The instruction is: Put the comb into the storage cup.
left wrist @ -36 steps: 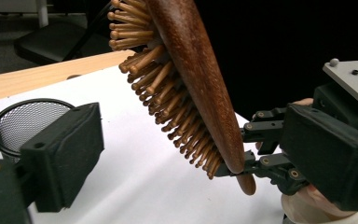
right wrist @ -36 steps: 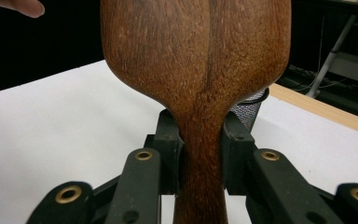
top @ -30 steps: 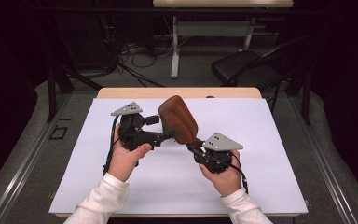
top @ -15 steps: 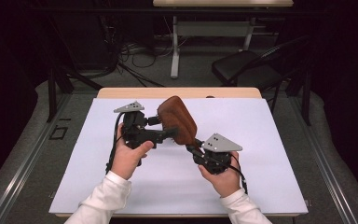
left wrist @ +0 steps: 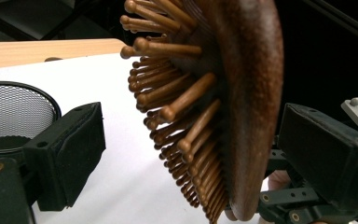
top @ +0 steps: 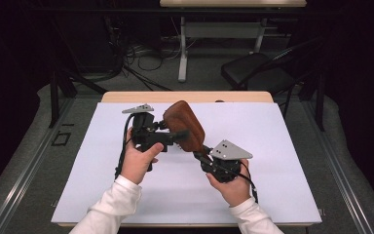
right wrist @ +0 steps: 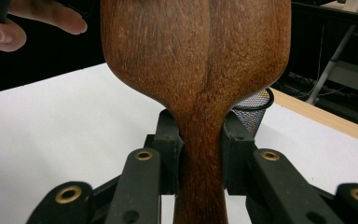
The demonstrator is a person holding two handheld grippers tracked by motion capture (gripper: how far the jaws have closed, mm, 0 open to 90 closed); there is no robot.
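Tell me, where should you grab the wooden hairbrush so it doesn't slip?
Grip the hairbrush by its narrow handle, from the two flat sides. The right gripper does this now; the head is wide, rounded and full of pins.

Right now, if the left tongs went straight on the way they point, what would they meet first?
Probably the wooden hairbrush: its pegged head stands between the open left tongs, untouched. Beyond it lies the white table sheet; depth is unclear.
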